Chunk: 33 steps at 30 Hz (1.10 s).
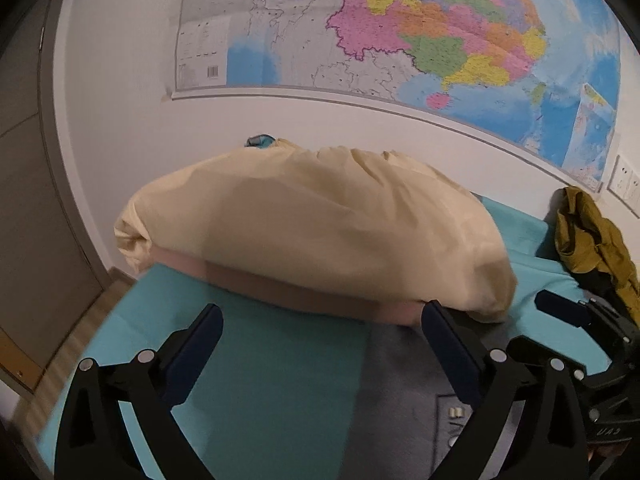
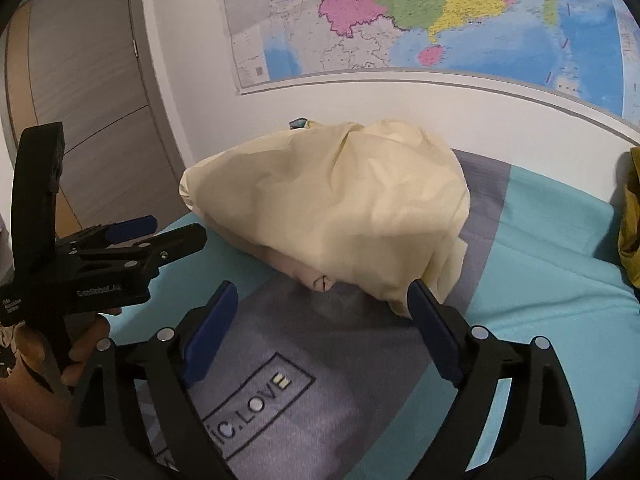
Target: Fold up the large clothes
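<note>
A grey garment (image 2: 304, 360) with a boxed "LOVE" print lies flat on the turquoise bed (image 2: 560, 280); it also shows in the left wrist view (image 1: 400, 392). My left gripper (image 1: 320, 324) is open and empty, held above the bed and the garment's left edge. My right gripper (image 2: 322, 300) is open and empty above the garment's printed part. The left gripper shows at the left of the right wrist view (image 2: 160, 228); the right gripper shows at the right of the left wrist view (image 1: 560, 308).
A cream bundle (image 1: 320, 224) like a covered pillow lies on the bed just beyond both grippers; it also shows in the right wrist view (image 2: 340, 204). An olive garment (image 1: 592, 236) lies heaped at the far right. A wall map (image 1: 400, 32) hangs behind; a door (image 2: 80, 80) is at left.
</note>
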Each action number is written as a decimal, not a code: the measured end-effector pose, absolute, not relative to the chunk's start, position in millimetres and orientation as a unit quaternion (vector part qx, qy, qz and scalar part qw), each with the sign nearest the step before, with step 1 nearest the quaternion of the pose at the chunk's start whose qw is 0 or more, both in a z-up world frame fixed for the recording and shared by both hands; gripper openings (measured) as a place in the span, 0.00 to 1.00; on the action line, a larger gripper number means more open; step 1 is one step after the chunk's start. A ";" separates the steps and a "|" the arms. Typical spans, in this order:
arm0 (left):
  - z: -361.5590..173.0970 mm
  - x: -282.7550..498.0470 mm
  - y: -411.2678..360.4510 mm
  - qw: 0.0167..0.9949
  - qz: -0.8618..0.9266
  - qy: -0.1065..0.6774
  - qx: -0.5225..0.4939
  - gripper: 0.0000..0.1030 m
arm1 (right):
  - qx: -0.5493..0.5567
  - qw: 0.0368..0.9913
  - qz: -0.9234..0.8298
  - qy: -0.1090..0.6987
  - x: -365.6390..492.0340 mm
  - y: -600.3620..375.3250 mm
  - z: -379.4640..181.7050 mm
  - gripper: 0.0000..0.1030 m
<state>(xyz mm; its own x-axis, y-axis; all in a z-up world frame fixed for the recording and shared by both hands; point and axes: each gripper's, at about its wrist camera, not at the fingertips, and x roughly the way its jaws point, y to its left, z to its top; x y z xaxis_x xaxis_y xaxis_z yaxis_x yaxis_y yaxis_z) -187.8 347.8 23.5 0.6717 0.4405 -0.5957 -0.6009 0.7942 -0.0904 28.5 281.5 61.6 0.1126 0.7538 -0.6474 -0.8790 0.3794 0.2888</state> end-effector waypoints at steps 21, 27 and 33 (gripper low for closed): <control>23.8 -213.1 305.1 0.891 0.327 0.287 -0.127 0.93 | -0.086 0.746 0.547 0.370 4.5 244.4 58.9 0.94; 28.4 -215.7 294.9 0.892 0.332 0.283 -0.118 0.93 | -0.088 0.747 0.547 0.368 0.4 238.6 61.1 0.94; 31.7 -217.0 287.3 0.893 0.337 0.279 -0.104 0.93 | -0.088 0.747 0.549 0.364 -2.8 234.2 63.8 0.94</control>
